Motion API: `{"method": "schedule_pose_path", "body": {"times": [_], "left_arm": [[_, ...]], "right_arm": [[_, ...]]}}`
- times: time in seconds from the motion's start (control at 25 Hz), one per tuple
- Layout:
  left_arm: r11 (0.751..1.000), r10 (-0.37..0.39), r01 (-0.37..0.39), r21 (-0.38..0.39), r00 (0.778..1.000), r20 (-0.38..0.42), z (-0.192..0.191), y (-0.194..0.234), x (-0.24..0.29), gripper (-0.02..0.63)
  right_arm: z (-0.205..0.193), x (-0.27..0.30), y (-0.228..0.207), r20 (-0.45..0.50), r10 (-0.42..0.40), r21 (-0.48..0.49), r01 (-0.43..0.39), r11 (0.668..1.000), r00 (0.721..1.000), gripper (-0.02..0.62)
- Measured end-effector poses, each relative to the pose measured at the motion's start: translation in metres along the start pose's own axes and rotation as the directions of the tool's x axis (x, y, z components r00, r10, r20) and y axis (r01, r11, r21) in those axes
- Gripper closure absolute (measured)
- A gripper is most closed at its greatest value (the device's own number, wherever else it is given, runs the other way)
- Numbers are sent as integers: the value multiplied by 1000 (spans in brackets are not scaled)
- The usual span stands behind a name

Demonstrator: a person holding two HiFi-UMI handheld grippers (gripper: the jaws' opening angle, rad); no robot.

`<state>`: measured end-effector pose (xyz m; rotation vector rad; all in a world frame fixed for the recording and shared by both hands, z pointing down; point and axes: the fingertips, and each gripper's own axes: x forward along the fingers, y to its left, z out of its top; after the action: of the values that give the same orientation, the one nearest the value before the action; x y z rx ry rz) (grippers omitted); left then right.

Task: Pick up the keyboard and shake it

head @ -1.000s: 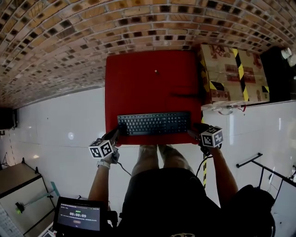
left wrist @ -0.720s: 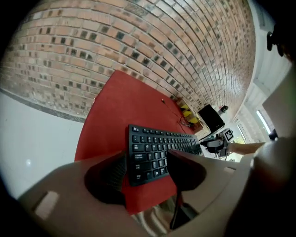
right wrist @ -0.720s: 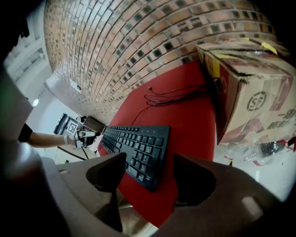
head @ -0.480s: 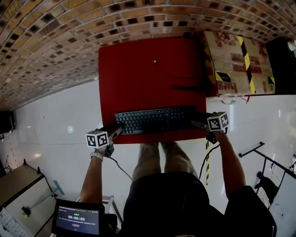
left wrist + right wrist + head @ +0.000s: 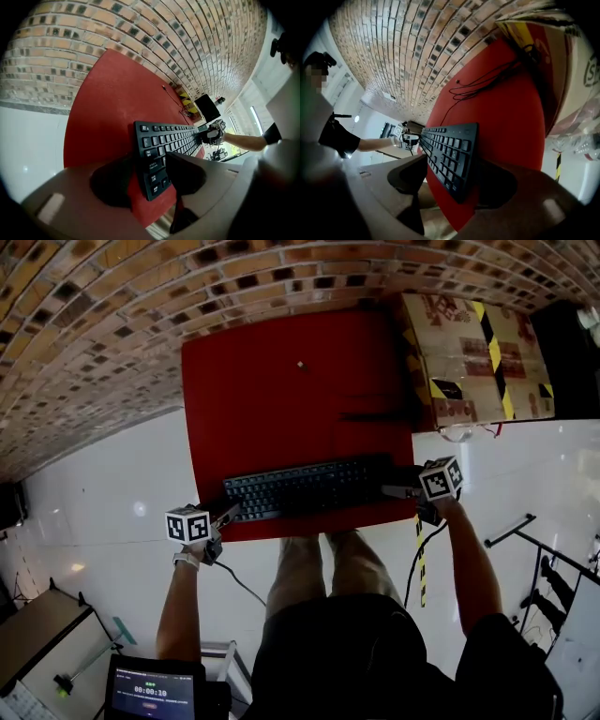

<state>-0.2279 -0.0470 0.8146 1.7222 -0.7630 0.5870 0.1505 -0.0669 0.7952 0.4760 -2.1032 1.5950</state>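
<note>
Straddling the short ends of the keyboard [image 5: 305, 487], both grippers looked set for the grasp, not yet the lift. The keyboard lay flat along the near edge of the red surface [image 5: 281, 399]. At the surface's near left corner, the left gripper [image 5: 229, 513] had its jaws wide round one end, having just closed a little, with no pad pressing. At the near right corner, the right gripper [image 5: 393, 491] had just opened its jaws fully, with the other end between them. Next, by my judgement, both needed to close together, then lift evenly.
</note>
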Motion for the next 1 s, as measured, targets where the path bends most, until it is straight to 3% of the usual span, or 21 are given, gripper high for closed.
{"method": "schedule_pose_path", "body": {"times": [0.2,0.32,0.48,0.6,0.72,0.88,1.0], "left_arm": [[997,44,-41,59,998,-48,-2,0,3,385],[1000,23,-23,7,999,-35,1,2,2,408],[999,-18,18,-30,1000,-25,1,4,0,413],[997,-40,39,-59,999,-17,2,7,0,422],[996,-52,52,-70,999,-8,3,8,-1,423],[996,-52,52,-72,999,4,3,9,-3,426],[997,-40,41,-73,999,14,4,10,-3,434]], "right_arm": [[0,-3,5,-4,53,15,-53,998,999,313],[7,-11,17,43,123,16,-124,992,991,351],[21,-16,34,163,260,66,-274,960,952,436],[18,-12,33,141,264,67,-276,959,954,436],[15,-15,42,108,334,86,-343,935,936,436],[14,-14,46,91,364,126,-373,919,927,436],[16,-12,43,123,363,163,-379,911,924,436]]}}
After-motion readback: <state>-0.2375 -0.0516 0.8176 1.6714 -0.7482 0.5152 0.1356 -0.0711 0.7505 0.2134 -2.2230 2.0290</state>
